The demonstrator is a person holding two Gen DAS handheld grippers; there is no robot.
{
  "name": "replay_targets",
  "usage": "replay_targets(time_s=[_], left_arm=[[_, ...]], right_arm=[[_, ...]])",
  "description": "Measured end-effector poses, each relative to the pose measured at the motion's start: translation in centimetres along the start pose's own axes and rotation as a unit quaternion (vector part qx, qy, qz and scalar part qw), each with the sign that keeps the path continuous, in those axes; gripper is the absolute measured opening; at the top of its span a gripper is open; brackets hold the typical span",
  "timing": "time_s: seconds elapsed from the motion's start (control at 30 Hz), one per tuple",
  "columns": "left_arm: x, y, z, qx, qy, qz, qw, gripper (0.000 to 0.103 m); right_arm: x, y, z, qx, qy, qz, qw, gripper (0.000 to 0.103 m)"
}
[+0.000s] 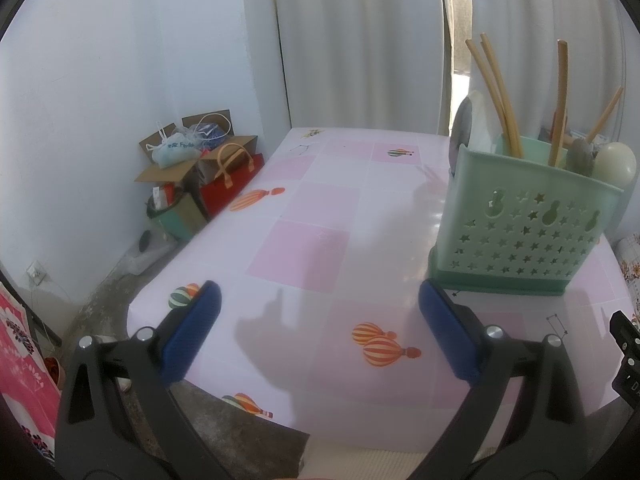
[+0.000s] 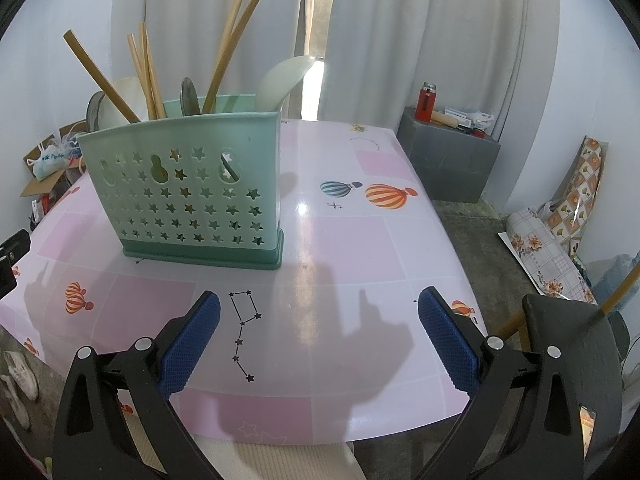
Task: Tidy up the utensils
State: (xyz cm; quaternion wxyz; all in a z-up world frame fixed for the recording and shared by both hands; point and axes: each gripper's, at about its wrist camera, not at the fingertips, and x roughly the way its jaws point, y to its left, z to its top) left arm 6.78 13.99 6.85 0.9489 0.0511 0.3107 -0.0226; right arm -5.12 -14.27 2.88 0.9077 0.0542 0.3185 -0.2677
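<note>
- Two tongs, the left tongs and the right tongs, hang over the near edge of the counter; we see both with jaws spread wide and nothing between the blue pads.
- The utensil holder, a mint-green caddy pierced with stars, stands upright on the counter, ahead and to the right of the left tongs, ahead and to the left of the right tongs.
- Its load stands in it: bamboo chopsticks lean out of the top, with a metal spoon and a pale plastic spoon beside them.
- We find no loose utensil on the visible counter, so we judge the sorting finished or nearly so; both tongs are well apart from the holder.
- Any next move, in our judgement, calls for checking the hidden counter for stray pieces, or for a careful reach into the crowded holder, whose leaning sticks could shift.
- From the left wrist we see a floor corner with cardboard boxes and a red bag, and a rounded pale spoon bowl at the holder's far end.
- From the right wrist we see a grey box bearing a red bottle, a constellation print on the counter, and a dark chair back.
</note>
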Motion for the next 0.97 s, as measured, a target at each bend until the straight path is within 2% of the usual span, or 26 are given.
replay_targets(time_s=[0.97], left_arm=[[-0.15,0.13,-0.22,-0.002,0.0,0.001,1.0,0.095]], right_arm=[[0.02,-0.04,0.01,0.001,0.0,0.0,1.0,0.097]])
